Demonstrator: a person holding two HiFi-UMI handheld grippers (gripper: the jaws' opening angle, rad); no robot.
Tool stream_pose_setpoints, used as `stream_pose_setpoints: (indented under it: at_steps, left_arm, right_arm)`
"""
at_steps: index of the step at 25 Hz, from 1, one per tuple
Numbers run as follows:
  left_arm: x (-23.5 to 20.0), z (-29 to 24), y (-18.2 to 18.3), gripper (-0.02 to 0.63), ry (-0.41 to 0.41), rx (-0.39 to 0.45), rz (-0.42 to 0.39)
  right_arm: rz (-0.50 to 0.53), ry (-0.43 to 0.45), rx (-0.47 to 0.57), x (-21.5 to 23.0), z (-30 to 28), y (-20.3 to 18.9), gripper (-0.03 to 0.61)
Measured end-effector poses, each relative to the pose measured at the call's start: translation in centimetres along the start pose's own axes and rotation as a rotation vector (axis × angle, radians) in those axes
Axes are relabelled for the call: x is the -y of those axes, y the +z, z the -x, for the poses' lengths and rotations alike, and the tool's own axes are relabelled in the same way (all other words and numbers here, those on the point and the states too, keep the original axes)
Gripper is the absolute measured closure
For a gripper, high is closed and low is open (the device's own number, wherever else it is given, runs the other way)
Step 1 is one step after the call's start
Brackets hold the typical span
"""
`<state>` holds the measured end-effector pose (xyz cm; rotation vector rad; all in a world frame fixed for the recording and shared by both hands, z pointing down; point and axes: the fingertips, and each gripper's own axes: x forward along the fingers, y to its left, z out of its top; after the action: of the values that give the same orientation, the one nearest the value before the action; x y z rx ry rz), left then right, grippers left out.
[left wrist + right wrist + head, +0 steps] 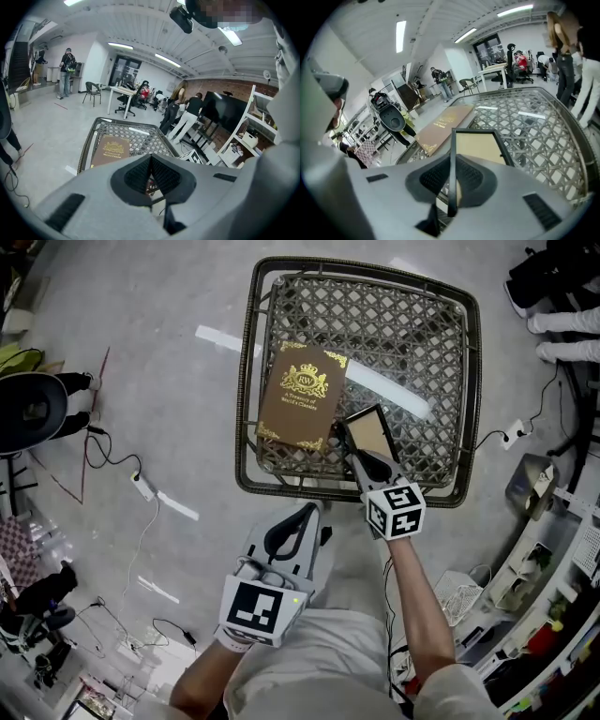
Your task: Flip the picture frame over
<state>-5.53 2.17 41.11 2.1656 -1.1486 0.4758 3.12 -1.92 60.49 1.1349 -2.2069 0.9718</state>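
Note:
A small black picture frame (368, 434) with a tan panel showing is held tilted above the near side of the wicker-and-glass table (441, 296). My right gripper (354, 460) is shut on the frame's left edge; in the right gripper view the frame (480, 146) runs between the jaws out over the lattice. My left gripper (302, 518) hangs short of the table's near rim, shut with nothing in it; the left gripper view shows the jaws (150, 174) pressed together with the table (136, 134) beyond.
A brown book with gold print (300, 393) lies on the table left of the frame, also seen as the book (110, 150) and the book (443, 124). Cables and a power strip (142, 487) lie on the floor to the left. People and office chairs stand far off.

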Motion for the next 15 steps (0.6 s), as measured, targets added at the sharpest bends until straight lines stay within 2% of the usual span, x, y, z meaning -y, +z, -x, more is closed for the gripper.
stream_pose_setpoints:
  at_steps: [8, 12, 15]
  left_arm:
    - [0.4, -0.5, -0.1, 0.597, -0.015, 0.000, -0.028]
    - [0.6, -0.7, -0.1, 0.597, -0.018, -0.005, -0.024]
    - [0.6, -0.7, -0.3, 0.597, -0.018, -0.006, -0.033]
  right_arm:
    - [-0.215, 0.103, 0.101, -0.7, 1.4, 1.9, 0.525]
    - [-0.358, 0.209, 0.173, -1.4, 1.8, 3.1, 0.525]
    - [-0.433, 0.252, 0.205, -1.6, 1.8, 3.5, 0.525]
